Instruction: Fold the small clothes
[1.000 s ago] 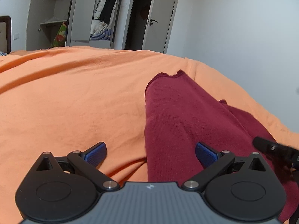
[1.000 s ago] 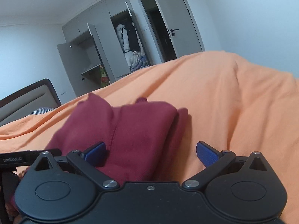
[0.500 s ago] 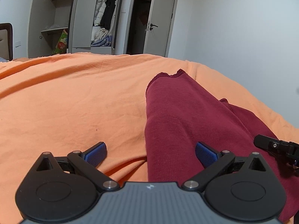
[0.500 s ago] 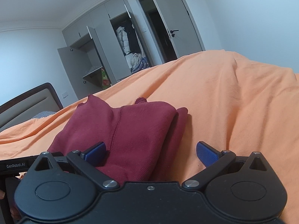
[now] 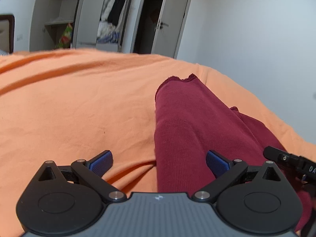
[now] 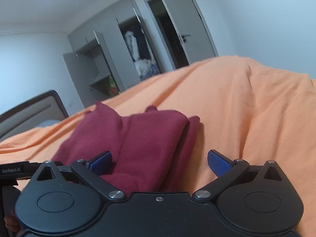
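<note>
A dark red garment (image 5: 189,124) lies folded in layers on the orange bed cover (image 5: 79,102). My left gripper (image 5: 159,163) is open, straddling the garment's near left edge: one blue pad over the cover, the other over the red cloth. In the right wrist view the same garment (image 6: 138,136) shows as a thick folded stack. My right gripper (image 6: 159,163) is open at its near right edge, left pad above the cloth, right pad above the bed cover (image 6: 246,108). Neither gripper holds anything. The right gripper's black tip (image 5: 286,161) shows at the left view's right edge.
An open grey wardrobe (image 5: 110,17) with hanging and stacked clothes stands beyond the bed, next to an open door (image 5: 171,21). A padded headboard (image 6: 29,112) is at the far left. The left gripper's body (image 6: 13,170) shows at the right view's left edge.
Both cameras have tilted and lifted slightly, so more of the room shows. The garment and both open grippers stay in nearly the same relation.
</note>
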